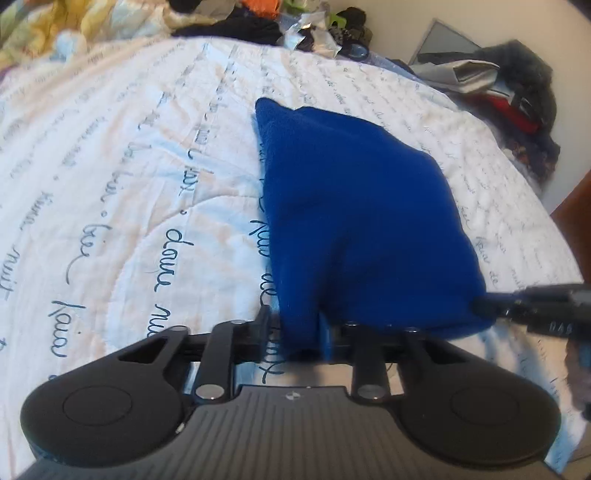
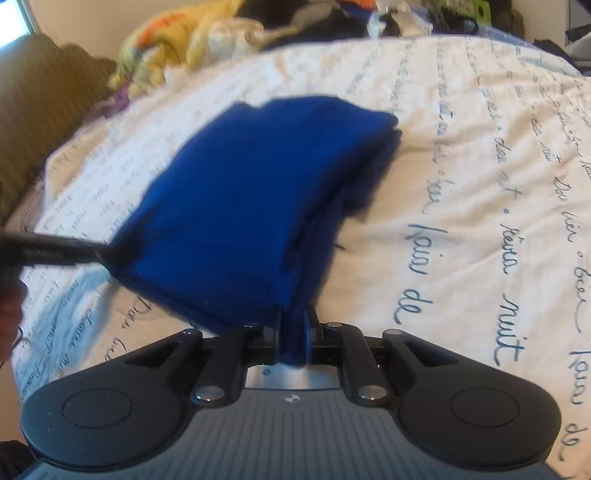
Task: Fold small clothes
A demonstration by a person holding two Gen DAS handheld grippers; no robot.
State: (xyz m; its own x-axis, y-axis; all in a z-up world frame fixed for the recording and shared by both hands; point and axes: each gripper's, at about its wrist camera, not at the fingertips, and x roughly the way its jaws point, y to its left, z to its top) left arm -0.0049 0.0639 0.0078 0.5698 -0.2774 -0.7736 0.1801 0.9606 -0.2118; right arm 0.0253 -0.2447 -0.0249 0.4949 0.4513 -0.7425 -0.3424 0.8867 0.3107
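Note:
A folded blue fleece garment [image 1: 354, 206] lies on a white quilt with script writing [image 1: 129, 184]. The garment's near left corner hangs between the fingers of my left gripper [image 1: 295, 326]. A strip of quilt shows between the left finger [image 1: 264, 321] and the cloth, so the pads do not clamp it. My right gripper [image 2: 293, 325] is shut on the near right corner of the garment [image 2: 251, 192], with layers bunched between its pads. Each gripper shows in the other's view, the right gripper [image 1: 532, 306] at the right and the left gripper [image 2: 55, 251] at the left.
The quilt [image 2: 461, 184] covers a bed. A heap of mixed clothes [image 1: 258, 22] lies along the far edge, with a yellow patterned fabric [image 2: 177, 40] at the far left. A dark pile with red [image 1: 517, 107] sits at the far right. A brown cushion [image 2: 40, 103] stands at the left.

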